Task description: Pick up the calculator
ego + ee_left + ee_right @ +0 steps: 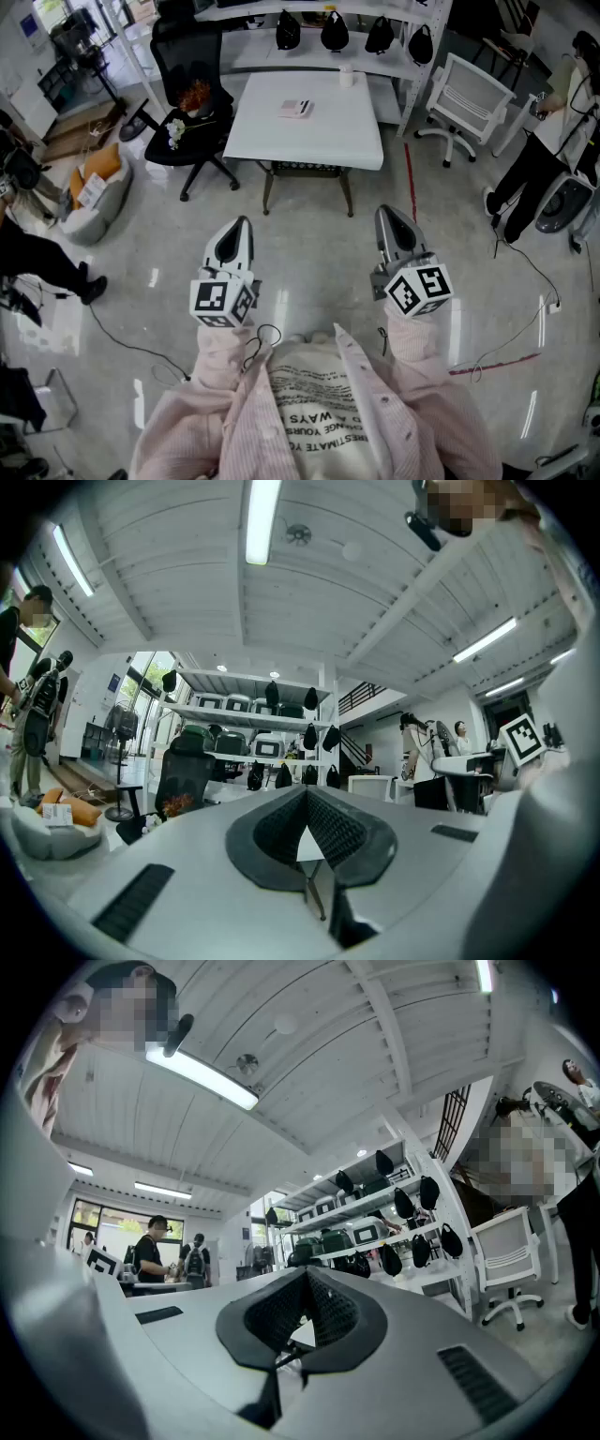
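Our left gripper (241,225) and right gripper (387,214) were both pressed together, empty. The calculator (296,108) lay well ahead on the white table (323,139). We judged it best to step closer first, then spread 1 claw wide before reaching.

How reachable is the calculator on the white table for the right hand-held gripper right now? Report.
Probably not from here. The right hand-held gripper, shut, hangs well short of the white table where the calculator lies. Only floor lies between, so stepping forward should fix that.

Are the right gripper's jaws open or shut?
Shut. On the right gripper, its own view shows the jaws meeting at the tips, with nothing between them.
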Demonstrator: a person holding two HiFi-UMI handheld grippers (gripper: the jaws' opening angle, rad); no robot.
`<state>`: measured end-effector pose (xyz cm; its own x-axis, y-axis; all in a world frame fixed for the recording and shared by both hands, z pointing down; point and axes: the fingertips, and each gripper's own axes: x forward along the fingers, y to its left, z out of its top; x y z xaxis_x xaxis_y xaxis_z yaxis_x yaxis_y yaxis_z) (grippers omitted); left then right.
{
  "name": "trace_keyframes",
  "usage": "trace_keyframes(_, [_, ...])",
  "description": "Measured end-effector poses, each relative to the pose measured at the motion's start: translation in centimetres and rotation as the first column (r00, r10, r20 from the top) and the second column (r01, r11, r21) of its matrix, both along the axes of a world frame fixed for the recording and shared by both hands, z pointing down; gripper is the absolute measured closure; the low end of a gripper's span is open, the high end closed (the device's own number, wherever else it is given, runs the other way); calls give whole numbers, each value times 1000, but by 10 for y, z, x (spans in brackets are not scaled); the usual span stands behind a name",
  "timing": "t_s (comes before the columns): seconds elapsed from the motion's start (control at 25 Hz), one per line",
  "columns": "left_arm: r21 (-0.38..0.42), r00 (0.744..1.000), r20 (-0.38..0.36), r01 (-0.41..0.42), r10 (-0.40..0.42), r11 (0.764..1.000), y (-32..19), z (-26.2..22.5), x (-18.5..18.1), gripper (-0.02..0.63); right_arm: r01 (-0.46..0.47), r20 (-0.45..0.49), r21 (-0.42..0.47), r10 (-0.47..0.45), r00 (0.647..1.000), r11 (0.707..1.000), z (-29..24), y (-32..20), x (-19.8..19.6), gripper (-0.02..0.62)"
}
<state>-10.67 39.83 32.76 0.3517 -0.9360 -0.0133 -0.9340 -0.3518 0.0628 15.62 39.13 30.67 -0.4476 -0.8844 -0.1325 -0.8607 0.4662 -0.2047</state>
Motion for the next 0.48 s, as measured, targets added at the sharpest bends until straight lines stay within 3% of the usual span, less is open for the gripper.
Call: trace_keyframes(0.48, [-43, 1000, -8, -5, 5, 999, -1, 20, 17, 606, 18, -8, -26, -19, 1000, 1000, 16, -7, 12, 592])
